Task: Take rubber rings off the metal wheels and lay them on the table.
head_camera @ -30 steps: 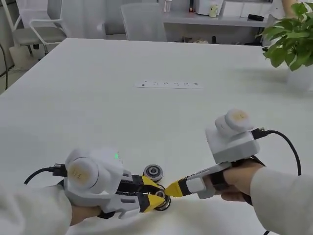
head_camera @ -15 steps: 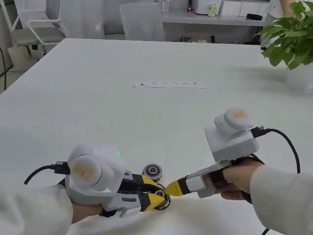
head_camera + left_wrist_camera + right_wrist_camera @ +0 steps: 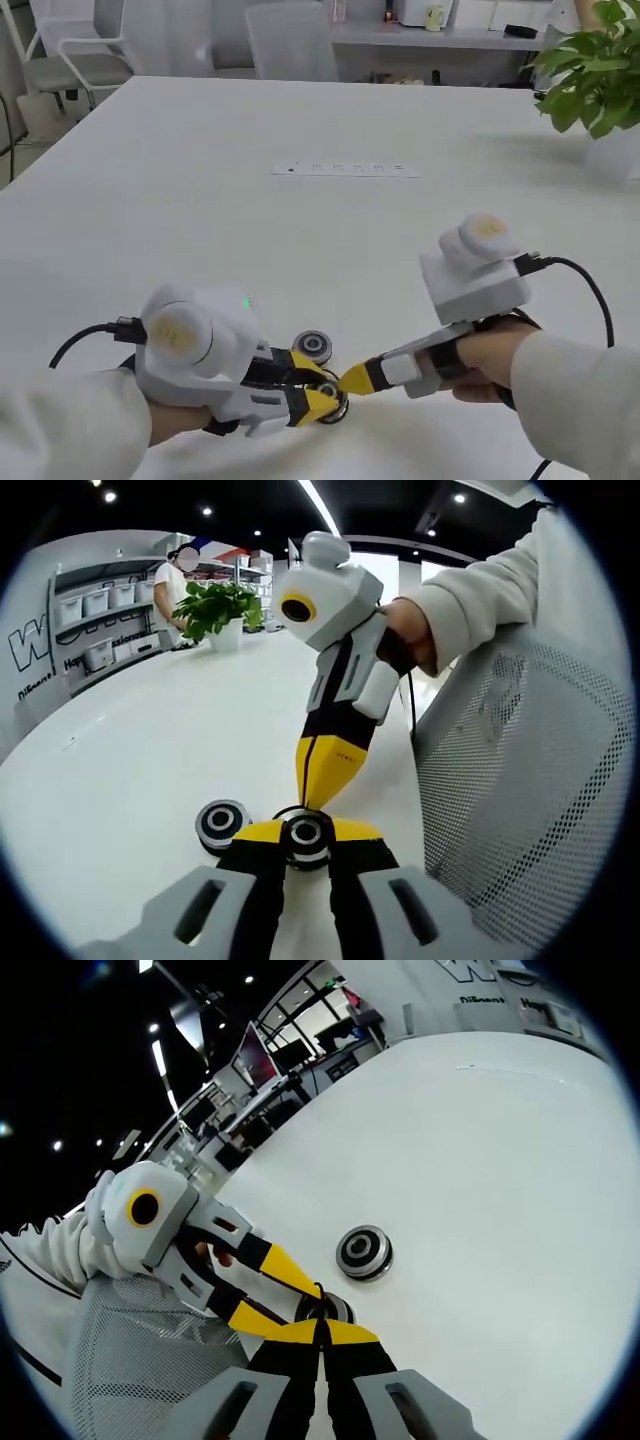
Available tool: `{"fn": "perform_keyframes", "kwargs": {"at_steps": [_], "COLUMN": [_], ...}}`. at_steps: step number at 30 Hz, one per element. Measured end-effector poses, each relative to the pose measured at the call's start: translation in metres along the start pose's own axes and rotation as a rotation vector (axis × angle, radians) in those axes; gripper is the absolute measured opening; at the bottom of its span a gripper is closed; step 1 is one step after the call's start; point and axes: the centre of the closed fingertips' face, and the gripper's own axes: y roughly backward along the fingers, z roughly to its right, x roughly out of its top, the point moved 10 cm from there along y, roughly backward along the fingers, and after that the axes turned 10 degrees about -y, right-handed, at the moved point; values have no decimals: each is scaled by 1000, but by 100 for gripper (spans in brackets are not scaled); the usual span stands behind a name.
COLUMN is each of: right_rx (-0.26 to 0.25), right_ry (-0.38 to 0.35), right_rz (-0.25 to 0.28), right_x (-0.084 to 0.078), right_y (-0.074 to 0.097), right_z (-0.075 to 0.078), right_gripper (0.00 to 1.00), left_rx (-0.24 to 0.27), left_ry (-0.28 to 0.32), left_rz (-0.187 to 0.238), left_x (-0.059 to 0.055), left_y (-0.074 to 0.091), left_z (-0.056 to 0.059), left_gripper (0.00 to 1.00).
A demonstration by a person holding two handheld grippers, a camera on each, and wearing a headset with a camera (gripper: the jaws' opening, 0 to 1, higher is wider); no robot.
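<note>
My left gripper [image 3: 322,399] is shut on a small metal wheel [image 3: 307,838] just above the white table [image 3: 330,250]. My right gripper [image 3: 347,384] meets it from the right, its yellow tips shut on a thin black rubber ring [image 3: 320,1292] at the wheel's rim. The held wheel [image 3: 338,1308] peeks out behind the right gripper [image 3: 322,1328]. A second wheel [image 3: 313,347] with a black ring lies flat on the table just beyond the held one, also seen as second wheel [image 3: 222,823] and second wheel [image 3: 364,1251].
A strip of printed paper [image 3: 345,171] lies mid-table. A potted plant [image 3: 597,75] stands at the far right. Chairs [image 3: 292,42] line the far edge. A cable [image 3: 590,300] trails from the right gripper. A mesh chair back [image 3: 510,780] sits behind me.
Both grippers stay together at the held wheel. The left gripper's body has shifted slightly right and up; the right gripper has barely moved.
</note>
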Motion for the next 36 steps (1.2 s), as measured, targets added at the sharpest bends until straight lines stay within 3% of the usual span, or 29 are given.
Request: {"fn": "perform_keyframes", "kwargs": {"at_steps": [11,21,26,36], "right_rx": [-1,4,8,10], "right_ry": [-6,-17,-21,-25], "right_rz": [8,27,34,47], "right_x": [1,3,3,5], "right_y": [1,4,5,7], "right_z": [1,1,1,1], "right_gripper": [0,0,0,0], "left_rx": [-2,-23,-31,-48], "left_ry": [-4,-32,-18,-24], "left_rz": [22,36,40,41], "left_x": [9,17,19,25], "left_y": [6,10,12,17], "left_z": [0,5,5,7], "left_gripper": [14,30,37,44]}}
